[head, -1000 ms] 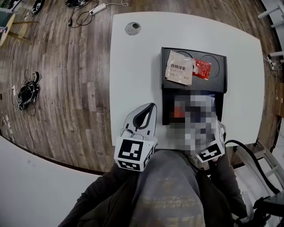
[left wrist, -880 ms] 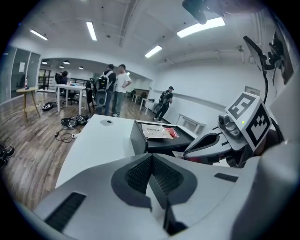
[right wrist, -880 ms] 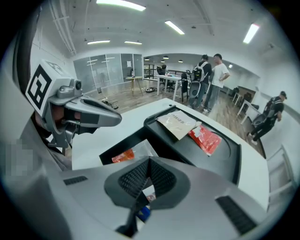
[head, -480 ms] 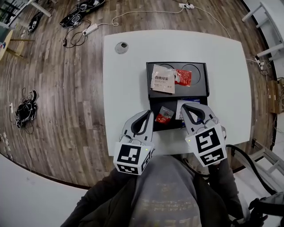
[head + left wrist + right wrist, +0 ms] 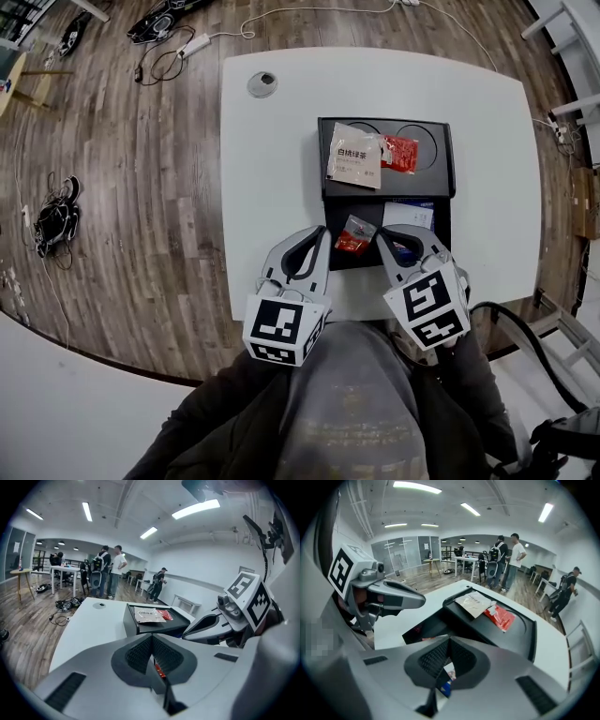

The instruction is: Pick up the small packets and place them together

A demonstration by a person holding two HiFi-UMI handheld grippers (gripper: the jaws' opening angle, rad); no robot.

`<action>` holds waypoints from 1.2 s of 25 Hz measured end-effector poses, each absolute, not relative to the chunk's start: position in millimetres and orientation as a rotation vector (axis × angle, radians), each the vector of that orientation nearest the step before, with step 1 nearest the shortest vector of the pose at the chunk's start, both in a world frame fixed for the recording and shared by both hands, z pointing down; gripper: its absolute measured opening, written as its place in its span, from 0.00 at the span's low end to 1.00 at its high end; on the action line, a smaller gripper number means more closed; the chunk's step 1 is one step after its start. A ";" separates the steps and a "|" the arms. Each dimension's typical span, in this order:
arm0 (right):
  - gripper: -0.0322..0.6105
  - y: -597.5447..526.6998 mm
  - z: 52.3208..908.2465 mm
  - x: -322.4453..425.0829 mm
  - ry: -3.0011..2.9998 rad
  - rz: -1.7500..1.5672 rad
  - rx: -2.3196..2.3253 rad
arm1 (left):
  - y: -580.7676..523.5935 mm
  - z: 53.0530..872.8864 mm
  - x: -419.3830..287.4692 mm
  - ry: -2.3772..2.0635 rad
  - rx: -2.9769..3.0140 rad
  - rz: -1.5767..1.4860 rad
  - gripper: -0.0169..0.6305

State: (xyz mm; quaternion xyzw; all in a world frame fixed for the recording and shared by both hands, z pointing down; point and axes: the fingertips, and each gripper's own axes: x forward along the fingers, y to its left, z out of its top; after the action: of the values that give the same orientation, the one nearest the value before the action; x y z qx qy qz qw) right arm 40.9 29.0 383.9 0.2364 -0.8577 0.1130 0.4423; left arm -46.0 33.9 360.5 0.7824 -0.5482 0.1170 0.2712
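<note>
beneath right claw (image 5: 383, 235), white packet (image 5: 417, 214) partly hidden

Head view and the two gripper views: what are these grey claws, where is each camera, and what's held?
No robot: a person holds a pinching tool with two jaws in each hand. The top-down picture comes from a camera on the person's head; the left gripper shows at its left, the right gripper at its right. The other two come from cameras on the tools, looking along their jaws. On the white table stands a black tray. Its far part holds a large white packet and a red packet; its near part a small red packet and a white and blue packet. Both pairs of jaws are closed. Bits of the near packets show through the gaps behind the tips, but they seem to lie in the tray, not gripped.
</note>
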 end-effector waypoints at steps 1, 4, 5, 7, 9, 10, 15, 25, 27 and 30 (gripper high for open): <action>0.06 30.3 389.1 39.0 -2.127 0.282 0.578 | 34.7 362.5 -45.9 -1.474 2.104 0.321 0.03; 0.06 33.5 404.5 32.9 -2.118 0.292 0.564 | 37.8 369.1 -50.3 -1.471 2.089 0.333 0.03; 0.06 34.9 410.4 32.2 -2.106 0.293 0.557 | 39.1 371.3 -52.1 -1.470 2.084 0.336 0.03; 0.06 37.5 421.5 32.3 -2.080 0.298 0.534 | 40.4 375.2 -53.7 -1.465 2.077 0.339 0.03; 0.15 38.2 430.5 31.9 -2.066 0.311 0.507 | 39.1 379.1 -53.6 -1.460 2.070 0.342 0.03; 0.17 37.9 434.5 31.0 -2.061 0.319 0.494 | 38.0 381.1 -53.6 -1.459 2.066 0.344 0.03; 0.26 37.8 454.0 23.6 -2.012 0.328 0.447 | 34.3 387.7 -58.9 -1.446 2.054 0.353 0.03; 0.22 36.3 463.6 22.4 -1.950 0.301 0.427 | 27.5 399.0 -66.4 -1.430 2.021 0.366 0.03; 0.12 37.6 464.1 22.4 -1.952 0.285 0.417 | 27.3 399.7 -66.9 -1.431 2.021 0.367 0.03; 0.11 37.5 462.9 22.7 -1.957 0.296 0.416 | 27.7 398.5 -69.7 -1.442 2.017 0.365 0.03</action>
State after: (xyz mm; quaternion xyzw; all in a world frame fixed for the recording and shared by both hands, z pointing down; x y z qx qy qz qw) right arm 22.7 37.5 462.9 0.1742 -0.8202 0.1241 0.5306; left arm -69.7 27.7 398.5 0.7644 -0.5467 0.1385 0.3125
